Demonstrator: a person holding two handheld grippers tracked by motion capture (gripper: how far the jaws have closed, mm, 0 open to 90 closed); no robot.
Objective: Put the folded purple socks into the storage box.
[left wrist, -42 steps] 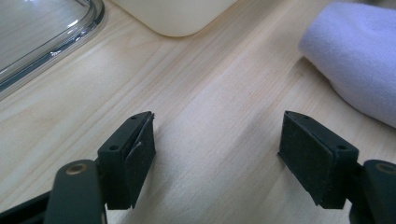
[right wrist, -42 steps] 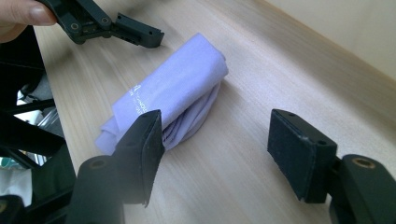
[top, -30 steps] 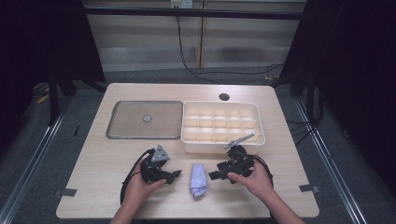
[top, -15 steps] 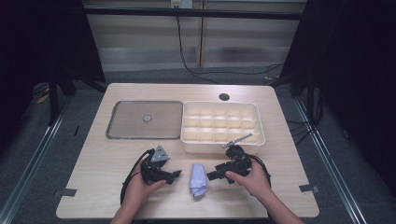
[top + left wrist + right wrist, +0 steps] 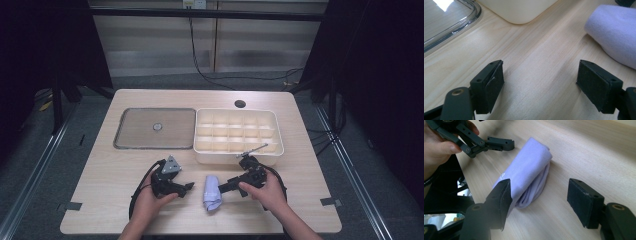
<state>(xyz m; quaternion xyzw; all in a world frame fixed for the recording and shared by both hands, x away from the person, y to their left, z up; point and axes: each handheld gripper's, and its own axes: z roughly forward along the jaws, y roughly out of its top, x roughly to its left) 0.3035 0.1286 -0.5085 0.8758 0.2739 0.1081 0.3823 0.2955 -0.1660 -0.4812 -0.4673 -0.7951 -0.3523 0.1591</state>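
Right gripper view: both grippers spread, the right gripper (image 5: 539,202) should probably straddle the folded cloth (image 5: 524,178) squarely before pinching.

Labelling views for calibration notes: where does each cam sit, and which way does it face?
High view: above the person's side, facing forward and down on the table; both forearms, left gripper, right gripper.
Left gripper view: low on that gripper, along its open jaws over bare wood toward the divided bin.
Right gripper view: along its open jaws at the folded cloth; the left hand beyond.
Shared: the cloth, all three.
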